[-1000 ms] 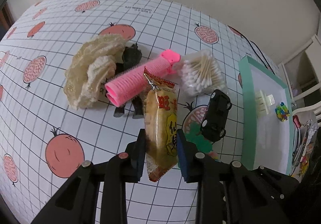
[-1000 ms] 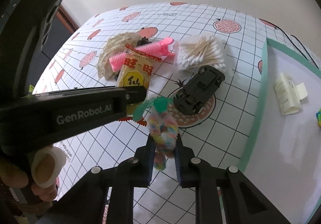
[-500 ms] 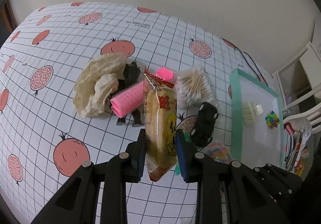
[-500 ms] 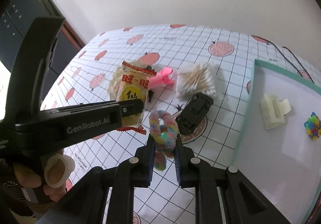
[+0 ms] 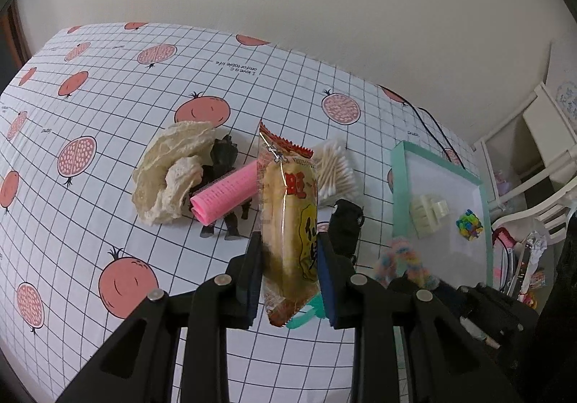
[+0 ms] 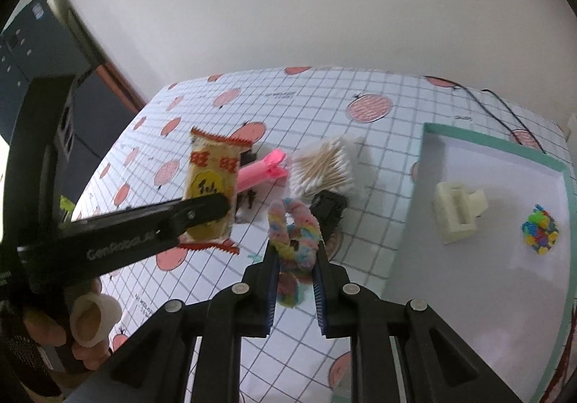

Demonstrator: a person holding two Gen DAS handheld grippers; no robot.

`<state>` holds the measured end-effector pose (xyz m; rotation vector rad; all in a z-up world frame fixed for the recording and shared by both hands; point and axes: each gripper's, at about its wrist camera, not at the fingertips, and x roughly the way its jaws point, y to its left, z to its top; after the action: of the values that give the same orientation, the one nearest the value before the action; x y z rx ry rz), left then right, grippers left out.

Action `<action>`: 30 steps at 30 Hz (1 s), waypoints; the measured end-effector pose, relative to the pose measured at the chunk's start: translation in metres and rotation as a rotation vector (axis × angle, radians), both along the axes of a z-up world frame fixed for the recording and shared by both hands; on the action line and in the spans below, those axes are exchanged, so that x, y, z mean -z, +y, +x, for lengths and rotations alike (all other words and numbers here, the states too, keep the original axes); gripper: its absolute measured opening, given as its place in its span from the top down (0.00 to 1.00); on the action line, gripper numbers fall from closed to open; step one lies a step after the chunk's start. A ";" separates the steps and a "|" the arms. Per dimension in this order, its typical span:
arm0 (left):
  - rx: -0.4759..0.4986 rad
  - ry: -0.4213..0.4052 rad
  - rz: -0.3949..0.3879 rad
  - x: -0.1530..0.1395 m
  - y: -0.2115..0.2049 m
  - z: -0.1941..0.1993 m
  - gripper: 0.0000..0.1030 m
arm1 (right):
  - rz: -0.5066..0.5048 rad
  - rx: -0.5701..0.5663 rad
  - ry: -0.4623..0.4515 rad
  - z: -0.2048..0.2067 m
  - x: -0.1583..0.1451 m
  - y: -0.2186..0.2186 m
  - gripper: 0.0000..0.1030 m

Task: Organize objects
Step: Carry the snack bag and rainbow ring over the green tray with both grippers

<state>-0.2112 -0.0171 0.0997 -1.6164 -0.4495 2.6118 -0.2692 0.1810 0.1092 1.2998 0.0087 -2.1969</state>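
Observation:
My left gripper (image 5: 288, 251) is shut on a yellow snack packet (image 5: 288, 222) and holds it above the table; the packet also shows in the right wrist view (image 6: 212, 186). My right gripper (image 6: 295, 251) is shut on a pastel rainbow scrunchie (image 6: 294, 233), also raised; the scrunchie shows in the left wrist view (image 5: 400, 260). A green-rimmed white tray (image 6: 422, 165) lies to the right with a cream hair claw (image 6: 456, 211) and a multicoloured bead ball (image 6: 539, 233) in it.
On the pomegranate-print tablecloth (image 5: 108, 114) lie a beige cloth (image 5: 169, 172), a pink hair roller (image 5: 223, 195) over a black figure (image 5: 223, 157), a cotton swab pack (image 5: 335, 172), a black toy car (image 5: 344, 226) and a green clip (image 5: 304, 316). White chairs (image 5: 541, 165) stand beyond the tray.
Both grippers have risen away from the table with their loads; the objects below look smaller. The scrunchie has lifted off the cloth, leaving the green clip behind.

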 end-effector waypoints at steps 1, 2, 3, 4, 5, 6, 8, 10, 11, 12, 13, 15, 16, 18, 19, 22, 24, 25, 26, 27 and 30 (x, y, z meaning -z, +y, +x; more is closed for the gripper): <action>0.001 0.002 0.003 -0.001 0.001 0.000 0.72 | 0.004 0.016 0.009 -0.002 -0.003 0.005 0.82; 0.006 0.007 0.008 -0.004 0.003 0.000 0.72 | 0.006 0.028 0.015 -0.004 -0.005 0.009 0.82; 0.010 0.014 0.009 -0.006 0.006 0.000 0.72 | 0.004 0.050 0.023 -0.006 -0.009 0.017 0.82; 0.019 0.026 0.006 -0.010 0.010 0.000 0.72 | 0.000 0.063 0.026 -0.008 -0.011 0.022 0.82; 0.028 0.034 0.006 -0.013 0.014 0.000 0.72 | -0.003 0.077 0.029 -0.010 -0.013 0.027 0.82; 0.036 0.043 0.008 -0.016 0.017 0.001 0.72 | -0.009 0.099 0.033 -0.013 -0.017 0.035 0.82; 0.056 0.062 0.024 -0.024 0.026 0.001 0.72 | -0.018 0.126 0.038 -0.017 -0.022 0.046 0.82; 0.079 0.088 0.041 -0.033 0.037 0.001 0.72 | -0.020 0.159 0.051 -0.021 -0.027 0.059 0.82; 0.090 0.100 0.043 -0.037 0.042 0.001 0.72 | -0.016 0.172 0.058 -0.022 -0.030 0.063 0.82; 0.102 0.111 0.043 -0.040 0.047 0.001 0.72 | -0.014 0.191 0.068 -0.023 -0.033 0.070 0.82; 0.115 0.123 0.045 -0.042 0.052 0.001 0.72 | -0.015 0.202 0.072 -0.024 -0.035 0.075 0.82; 0.149 0.138 0.052 -0.047 0.065 0.002 0.72 | -0.020 0.227 0.078 -0.026 -0.039 0.084 0.82; 0.160 0.141 0.053 -0.047 0.070 0.002 0.72 | -0.019 0.244 0.083 -0.028 -0.041 0.091 0.82; 0.184 0.145 0.052 -0.048 0.081 0.001 0.72 | -0.016 0.276 0.094 -0.027 -0.043 0.103 0.82; 0.196 0.149 0.049 -0.049 0.087 0.001 0.72 | -0.016 0.287 0.098 -0.027 -0.043 0.108 0.82; 0.228 0.164 0.046 -0.050 0.100 0.002 0.72 | -0.014 0.320 0.110 -0.029 -0.046 0.123 0.82; 0.256 0.173 0.051 -0.050 0.111 0.001 0.72 | -0.018 0.345 0.110 -0.029 -0.045 0.134 0.82; 0.267 0.176 0.050 -0.049 0.115 0.001 0.72 | -0.020 0.353 0.107 -0.029 -0.044 0.138 0.82; 0.283 0.180 0.050 -0.048 0.122 0.001 0.72 | -0.021 0.361 0.105 -0.029 -0.043 0.142 0.82; 0.297 0.182 0.047 -0.046 0.127 0.000 0.72 | -0.008 0.375 0.103 -0.030 -0.041 0.147 0.82; 0.338 0.168 0.040 -0.036 0.142 0.000 0.72 | 0.031 0.408 0.100 -0.031 -0.033 0.157 0.82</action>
<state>-0.2108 0.1250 0.1360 -1.3119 -0.1972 2.4383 -0.3003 0.3382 0.1419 1.2961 -0.2016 -2.6112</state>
